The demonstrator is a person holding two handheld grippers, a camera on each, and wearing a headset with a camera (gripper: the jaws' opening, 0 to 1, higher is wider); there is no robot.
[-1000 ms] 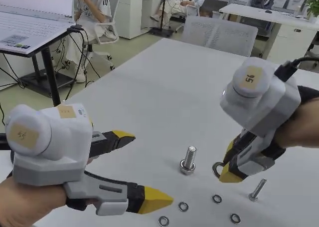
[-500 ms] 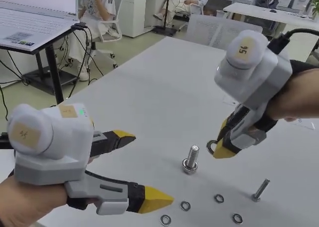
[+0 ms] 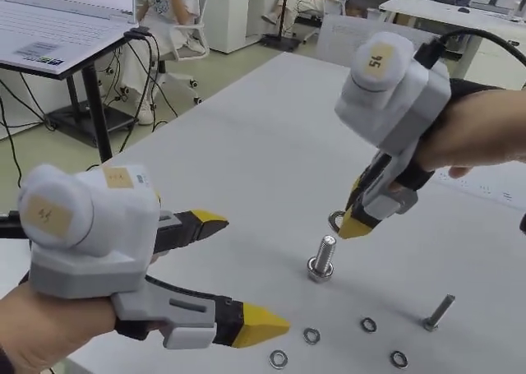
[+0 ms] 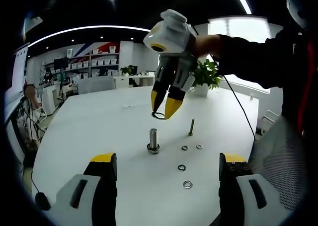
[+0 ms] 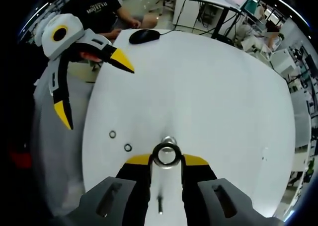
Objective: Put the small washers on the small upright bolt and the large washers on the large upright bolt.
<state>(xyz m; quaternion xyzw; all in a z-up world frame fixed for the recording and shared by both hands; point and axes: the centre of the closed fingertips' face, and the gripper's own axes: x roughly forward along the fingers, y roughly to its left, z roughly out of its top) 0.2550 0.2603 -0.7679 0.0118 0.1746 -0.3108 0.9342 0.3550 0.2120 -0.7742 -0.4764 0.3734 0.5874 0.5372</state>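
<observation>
The large upright bolt stands mid-table on a wide base. My right gripper hangs just above and right of its top, shut on a large washer. In the right gripper view that large washer sits flat between the yellow fingertips, with the bolt's top just beyond it. The small bolt is farther right and looks upright in the left gripper view. Several small washers lie near the front edge. My left gripper is held wide open at front left, holding nothing.
The white table stretches bare behind the bolts. A laptop on a black stand is off the table's left side. A mesh chair stands at the far end. People sit in the background.
My right gripper has lifted the large washer from table height beside the bolt up and left to just above the bolt's top. The left gripper has stayed open in place.
</observation>
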